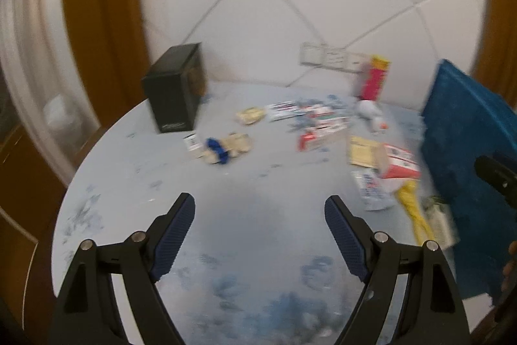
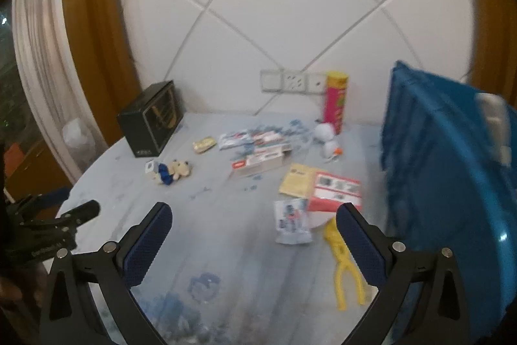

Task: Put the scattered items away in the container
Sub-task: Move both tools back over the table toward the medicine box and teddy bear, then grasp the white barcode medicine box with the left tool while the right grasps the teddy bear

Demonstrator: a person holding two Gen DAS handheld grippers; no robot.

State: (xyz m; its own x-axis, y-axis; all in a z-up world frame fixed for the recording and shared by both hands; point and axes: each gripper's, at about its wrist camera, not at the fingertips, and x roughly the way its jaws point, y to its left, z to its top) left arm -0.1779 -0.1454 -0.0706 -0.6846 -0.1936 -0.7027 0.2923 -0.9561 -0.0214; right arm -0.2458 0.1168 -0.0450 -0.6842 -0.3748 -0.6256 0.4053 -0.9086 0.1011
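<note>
Scattered items lie on a round pale blue table (image 2: 226, 248): a small plush bear (image 2: 171, 172) (image 1: 223, 147), flat boxes (image 2: 258, 160) (image 1: 318, 126), a red and white box (image 2: 336, 191) (image 1: 399, 162), a clear packet (image 2: 290, 222) (image 1: 371, 189), a yellow plastic tool (image 2: 342, 261) (image 1: 413, 215), a white snowman toy (image 2: 326, 138) (image 1: 371, 115). A blue container (image 2: 446, 177) (image 1: 468, 157) stands at the right. My left gripper (image 1: 260, 215) is open and empty above the near table. My right gripper (image 2: 253, 225) is open and empty, its right finger above the yellow tool.
A black box (image 2: 150, 126) (image 1: 174, 96) stands at the back left. A pink and yellow tube can (image 2: 336, 101) (image 1: 374, 78) stands by the wall sockets (image 2: 290, 81). A tan envelope (image 2: 297, 180) lies beside the red box. Brown wooden frame and curtain lie left.
</note>
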